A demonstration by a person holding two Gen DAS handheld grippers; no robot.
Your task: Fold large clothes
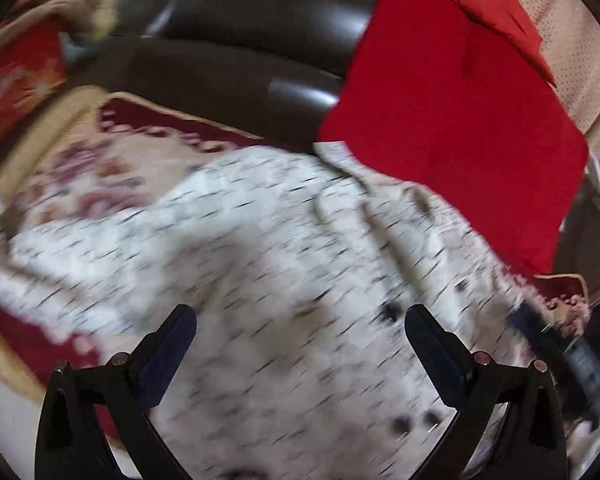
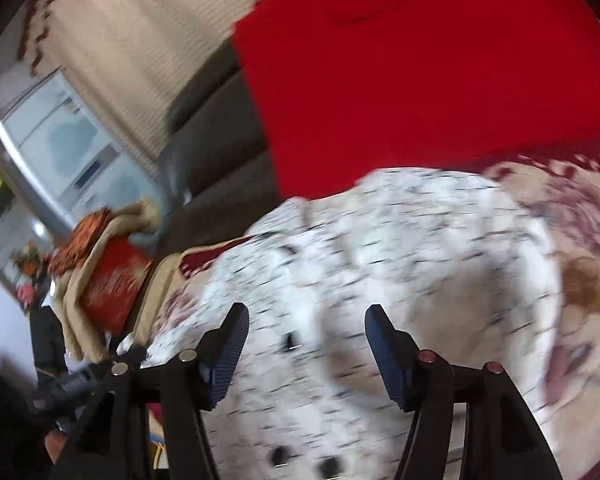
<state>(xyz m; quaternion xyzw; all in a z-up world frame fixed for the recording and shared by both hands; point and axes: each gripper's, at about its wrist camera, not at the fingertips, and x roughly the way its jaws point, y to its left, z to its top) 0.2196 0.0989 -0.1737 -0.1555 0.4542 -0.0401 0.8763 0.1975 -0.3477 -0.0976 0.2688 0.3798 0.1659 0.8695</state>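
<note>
A large white garment (image 1: 260,248) with small black flecks and dark buttons lies spread and rumpled on a patterned cream and maroon cover. My left gripper (image 1: 300,320) hangs above it, jaws wide apart and empty. The same garment (image 2: 380,248) fills the lower middle of the right wrist view. My right gripper (image 2: 306,320) is above it, open, with nothing between its blue pads (image 2: 388,356). Both views are motion-blurred.
A big red cloth (image 1: 452,120) drapes over the dark brown sofa back (image 1: 240,52), touching the garment's far edge; it also shows in the right wrist view (image 2: 420,72). A red patterned cushion (image 2: 112,280) sits at the sofa's end. A window (image 2: 68,140) is behind.
</note>
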